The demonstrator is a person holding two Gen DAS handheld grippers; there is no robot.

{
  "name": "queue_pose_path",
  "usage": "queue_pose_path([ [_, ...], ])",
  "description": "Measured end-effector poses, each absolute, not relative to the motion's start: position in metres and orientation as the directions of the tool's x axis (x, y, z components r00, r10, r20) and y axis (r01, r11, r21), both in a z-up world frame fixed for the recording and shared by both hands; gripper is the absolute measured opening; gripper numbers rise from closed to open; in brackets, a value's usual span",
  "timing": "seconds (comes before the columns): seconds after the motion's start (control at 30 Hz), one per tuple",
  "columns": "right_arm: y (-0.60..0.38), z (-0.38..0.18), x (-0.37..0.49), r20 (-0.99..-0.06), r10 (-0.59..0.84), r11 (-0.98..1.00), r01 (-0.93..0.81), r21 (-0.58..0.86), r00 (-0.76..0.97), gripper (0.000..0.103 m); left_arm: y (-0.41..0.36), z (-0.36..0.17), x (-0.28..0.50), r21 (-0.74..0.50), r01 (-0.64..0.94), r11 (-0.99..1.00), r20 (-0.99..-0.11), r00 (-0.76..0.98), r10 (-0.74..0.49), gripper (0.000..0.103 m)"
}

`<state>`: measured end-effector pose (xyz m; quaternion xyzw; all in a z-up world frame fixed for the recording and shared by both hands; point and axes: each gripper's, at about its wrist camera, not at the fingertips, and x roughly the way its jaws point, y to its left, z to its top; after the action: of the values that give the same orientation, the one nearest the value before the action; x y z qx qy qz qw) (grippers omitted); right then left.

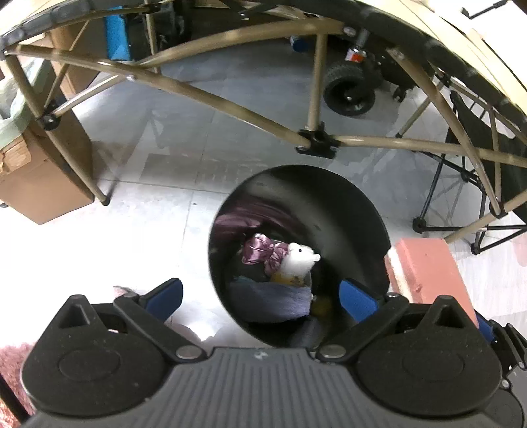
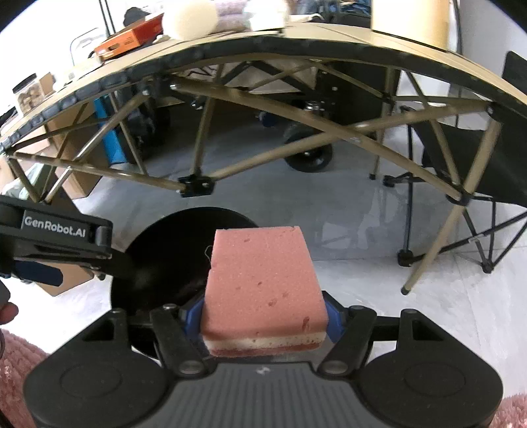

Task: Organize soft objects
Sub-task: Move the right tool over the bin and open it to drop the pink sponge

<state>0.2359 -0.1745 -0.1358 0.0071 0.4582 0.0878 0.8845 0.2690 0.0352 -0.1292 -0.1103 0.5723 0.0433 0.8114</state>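
Observation:
A black round bin (image 1: 346, 210) stands on the floor below me. Inside lie a white plush animal (image 1: 299, 260), a shiny purple cloth (image 1: 262, 252) and a grey-blue cloth (image 1: 273, 296). My left gripper (image 1: 260, 296) hangs open above the bin's near rim with nothing between its blue fingers. My right gripper (image 2: 265, 312) is shut on a pink sponge (image 2: 263, 283) with a white middle layer, held just right of the bin (image 2: 158, 260). The same sponge (image 1: 425, 266) shows at the right of the left wrist view. The left gripper (image 2: 49, 243) appears at the left of the right wrist view.
A folding table's tan frame (image 1: 316, 138) crosses above the bin. A cardboard box (image 1: 39, 177) sits left, a black folding chair (image 2: 467, 158) right, a wheeled cart (image 1: 352, 89) behind. On the tabletop rest an orange box (image 2: 131, 38) and a cream ball (image 2: 191, 18). Pink fuzzy sleeves (image 2: 13, 378) show low.

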Motion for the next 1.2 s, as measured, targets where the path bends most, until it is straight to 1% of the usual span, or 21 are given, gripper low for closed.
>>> queue_pose_path([
  [0.57, -0.108, -0.145, 0.262, -0.845, 0.192, 0.974, -0.203, 0.101, 0.499, 0.069, 0.1, -0.134, 0.254, -0.142, -0.306, 0.941, -0.943, 0.331, -0.035, 0.103],
  [1.2, -0.076, -0.172, 0.279, -0.897, 0.151, 0.978, -0.193, 0.075, 0.416, 0.069, 0.147, -0.147, 0.241, -0.159, -0.383, 0.91, -0.957, 0.287, -0.046, 0.103],
])
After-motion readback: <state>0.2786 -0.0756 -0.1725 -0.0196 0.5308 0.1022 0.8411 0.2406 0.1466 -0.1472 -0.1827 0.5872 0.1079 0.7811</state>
